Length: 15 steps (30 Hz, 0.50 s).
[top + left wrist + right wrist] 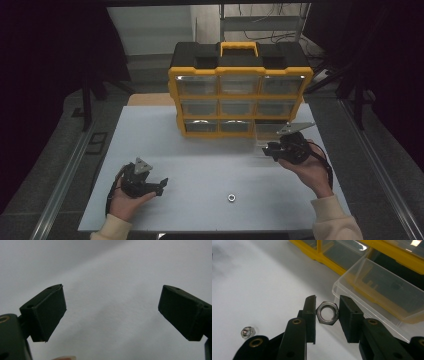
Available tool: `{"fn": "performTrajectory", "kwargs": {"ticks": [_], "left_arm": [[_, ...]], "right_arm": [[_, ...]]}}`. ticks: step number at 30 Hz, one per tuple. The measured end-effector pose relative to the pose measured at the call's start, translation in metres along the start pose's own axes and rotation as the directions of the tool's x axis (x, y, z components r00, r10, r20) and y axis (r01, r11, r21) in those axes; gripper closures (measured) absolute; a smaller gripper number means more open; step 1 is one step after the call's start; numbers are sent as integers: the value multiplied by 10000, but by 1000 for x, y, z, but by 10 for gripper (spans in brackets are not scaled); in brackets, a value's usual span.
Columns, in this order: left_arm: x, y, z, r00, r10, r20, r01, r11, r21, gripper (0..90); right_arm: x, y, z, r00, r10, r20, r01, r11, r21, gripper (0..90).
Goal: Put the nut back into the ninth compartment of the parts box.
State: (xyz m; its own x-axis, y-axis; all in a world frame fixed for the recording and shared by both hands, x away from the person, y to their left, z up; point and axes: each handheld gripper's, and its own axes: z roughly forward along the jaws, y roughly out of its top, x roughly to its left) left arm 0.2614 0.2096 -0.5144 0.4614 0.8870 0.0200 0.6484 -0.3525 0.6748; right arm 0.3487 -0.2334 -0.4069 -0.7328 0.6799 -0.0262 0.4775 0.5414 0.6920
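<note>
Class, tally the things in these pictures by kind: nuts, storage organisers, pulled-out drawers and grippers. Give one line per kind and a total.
Silver hexagonal metal nuts: 2, one held, one lying on the table
Yellow-and-black plastic drawer organiser: 1
Clear plastic drawer pulled out: 1
Black two-jaw grippers: 2, left gripper, right gripper
Total: 6

Two steel nuts (pixel 327 313) (pixel 248 332), one nine-drawer organiser (pixel 240 80), one pulled-out clear drawer (pixel 382 287), two grippers (pixel 161 186) (pixel 266 150).

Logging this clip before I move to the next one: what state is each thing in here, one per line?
Right gripper: shut on a hex nut, held near the pulled-out drawer.
Left gripper: open, nothing between its jaws.
Clear drawer: pulled out of the yellow organizer.
Second nut: lying loose on the table.
</note>
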Motion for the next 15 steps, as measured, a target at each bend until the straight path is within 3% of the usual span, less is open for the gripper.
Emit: {"fn": "performTrajectory", "kwargs": {"ticks": [15], "left_arm": [[0, 0, 0, 10000, -25, 7, 25, 10000, 13, 82]], "right_arm": [[-5, 3, 2, 9994, 144, 299, -140, 9998, -117, 682]]}}
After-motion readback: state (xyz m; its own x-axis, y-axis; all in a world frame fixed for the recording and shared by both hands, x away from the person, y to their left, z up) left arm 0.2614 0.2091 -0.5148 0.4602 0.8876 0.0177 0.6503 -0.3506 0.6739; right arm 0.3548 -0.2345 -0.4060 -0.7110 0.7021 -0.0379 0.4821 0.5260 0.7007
